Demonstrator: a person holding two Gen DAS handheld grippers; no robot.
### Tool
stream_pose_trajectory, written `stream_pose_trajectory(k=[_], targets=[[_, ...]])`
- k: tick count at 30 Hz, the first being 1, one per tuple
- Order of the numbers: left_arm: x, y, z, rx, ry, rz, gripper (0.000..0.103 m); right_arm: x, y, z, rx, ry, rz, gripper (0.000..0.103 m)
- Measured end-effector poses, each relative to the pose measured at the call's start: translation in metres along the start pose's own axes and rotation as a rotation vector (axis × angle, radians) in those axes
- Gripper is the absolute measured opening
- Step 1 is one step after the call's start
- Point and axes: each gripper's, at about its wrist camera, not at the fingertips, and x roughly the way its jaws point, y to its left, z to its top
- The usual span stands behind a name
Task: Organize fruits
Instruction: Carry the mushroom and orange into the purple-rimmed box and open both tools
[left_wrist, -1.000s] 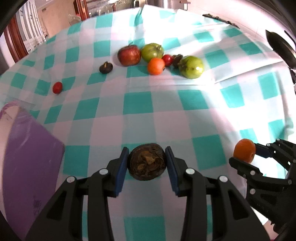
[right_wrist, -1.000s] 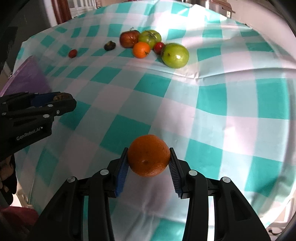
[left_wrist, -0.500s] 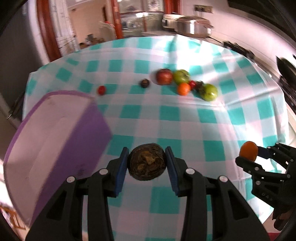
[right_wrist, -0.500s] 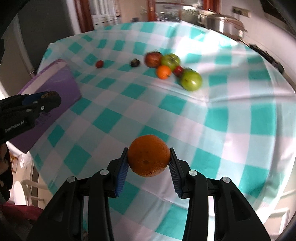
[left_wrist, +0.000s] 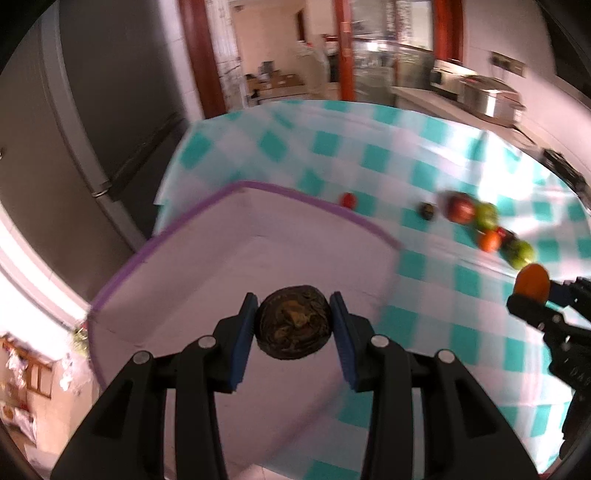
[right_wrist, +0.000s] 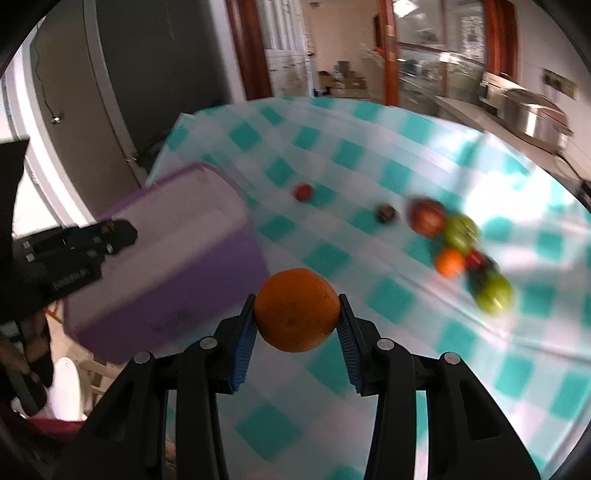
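My left gripper (left_wrist: 294, 325) is shut on a dark brown wrinkled fruit (left_wrist: 293, 326) and holds it above the open purple-rimmed box (left_wrist: 243, 188). My right gripper (right_wrist: 297, 319) is shut on an orange (right_wrist: 297, 309) and holds it above the checked tablecloth, just right of the purple box (right_wrist: 166, 295). The right gripper with the orange also shows at the right edge of the left wrist view (left_wrist: 532, 284). The left gripper shows over the box in the right wrist view (right_wrist: 110, 232).
A cluster of fruits lies far right on the teal-and-white cloth: a red apple (right_wrist: 424, 219), green ones (right_wrist: 493, 295), a small orange (right_wrist: 448, 262). A small red fruit (right_wrist: 303, 192) and a dark one (right_wrist: 386, 213) lie apart. A grey fridge stands behind the table.
Both grippers have lifted and swung left with their fruits. The left gripper now hangs over the purple box's inside; the right one has come closer to the box.
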Motion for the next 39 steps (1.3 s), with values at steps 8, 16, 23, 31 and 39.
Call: stream_pose_trajectory(k=[8,16,23,31,39], targets=[[0.057,0.083,0.025,-0.135,0.128,0.072,0.041,0.073,0.079,0.095,-0.113,0.098,0.1,0.042],[0.128,0.108,0.01,-0.187,0.348,0.08,0.041,0.19,0.128,0.112,-0.126,0.397,0.042,0.042],[0.17,0.113,-0.01,-0.22,0.481,0.094,0.041,0.249,0.134,0.106,-0.095,0.525,-0.015,0.042],[0.193,0.116,-0.024,-0.249,0.529,0.094,0.042,0.285,0.141,0.102,-0.098,0.6,-0.044,0.042],[0.189,0.116,-0.025,-0.259,0.51,0.087,0.043,0.294,0.141,0.094,-0.074,0.642,-0.043,0.043]])
